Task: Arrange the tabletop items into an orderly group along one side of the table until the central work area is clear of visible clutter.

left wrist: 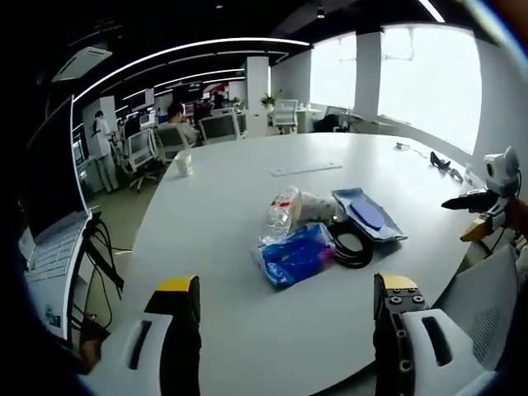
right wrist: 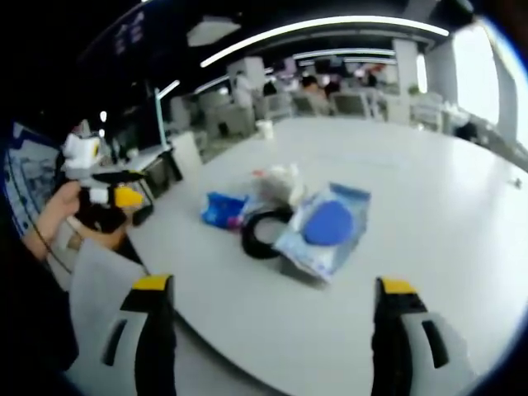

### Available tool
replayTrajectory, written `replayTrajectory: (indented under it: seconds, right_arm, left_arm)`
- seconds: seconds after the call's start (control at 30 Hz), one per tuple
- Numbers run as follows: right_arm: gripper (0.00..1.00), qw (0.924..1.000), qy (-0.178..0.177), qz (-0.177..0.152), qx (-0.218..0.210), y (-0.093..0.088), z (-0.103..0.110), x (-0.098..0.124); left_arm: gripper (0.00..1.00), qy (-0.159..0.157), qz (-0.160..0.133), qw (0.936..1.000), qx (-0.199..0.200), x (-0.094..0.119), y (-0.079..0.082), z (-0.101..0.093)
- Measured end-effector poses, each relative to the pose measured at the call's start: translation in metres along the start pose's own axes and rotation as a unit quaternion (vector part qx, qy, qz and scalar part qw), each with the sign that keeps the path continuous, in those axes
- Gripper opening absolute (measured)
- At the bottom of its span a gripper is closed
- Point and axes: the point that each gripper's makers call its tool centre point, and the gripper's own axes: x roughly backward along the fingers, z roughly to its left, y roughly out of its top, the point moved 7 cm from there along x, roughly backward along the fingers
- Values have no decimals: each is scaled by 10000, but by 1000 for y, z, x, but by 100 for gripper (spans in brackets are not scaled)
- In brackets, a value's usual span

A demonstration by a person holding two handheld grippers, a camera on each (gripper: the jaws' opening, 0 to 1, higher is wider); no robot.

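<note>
A small heap lies on the white round table (left wrist: 223, 206). It holds a blue packet (left wrist: 293, 254), a black cable coil (left wrist: 353, 243), a crumpled clear bag (left wrist: 293, 208) and a blue pouch in a clear sleeve (left wrist: 369, 214). My left gripper (left wrist: 287, 285) is open, short of the heap, with nothing between its jaws. My right gripper (right wrist: 275, 286) is also open and empty, facing the heap from the other side: blue pouch (right wrist: 326, 227), cable coil (right wrist: 264, 231), blue packet (right wrist: 223, 209), clear bag (right wrist: 280, 183). Each gripper appears in the other's view: right gripper (left wrist: 487, 202), left gripper (right wrist: 111, 198).
A white cup (left wrist: 183, 163) stands near the far edge, and a flat white strip (left wrist: 305, 169) lies beyond the heap. Small dark items (left wrist: 441, 161) sit at the right edge. A chair back (left wrist: 483, 301) and an open laptop (left wrist: 54, 247) flank the table. Office desks and people are behind.
</note>
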Motion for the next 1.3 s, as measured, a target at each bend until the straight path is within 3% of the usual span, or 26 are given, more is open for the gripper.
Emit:
replayTrajectory:
  seconds: [0.53,0.83,1.3]
  right_arm:
    - [98,10000,-38,26,31,10,-4,-7]
    - [98,9996,-54,173,210,13,-6,-10]
    - [98,9997,-70,131,169,16,-10,-17]
  left_arm:
    - [83,-68,74,9999,-72,-17,8,3]
    - [80,-147,134,9996,-197,-34,16,5]
    - [78,-209,216,9990,-331,-59,23,13]
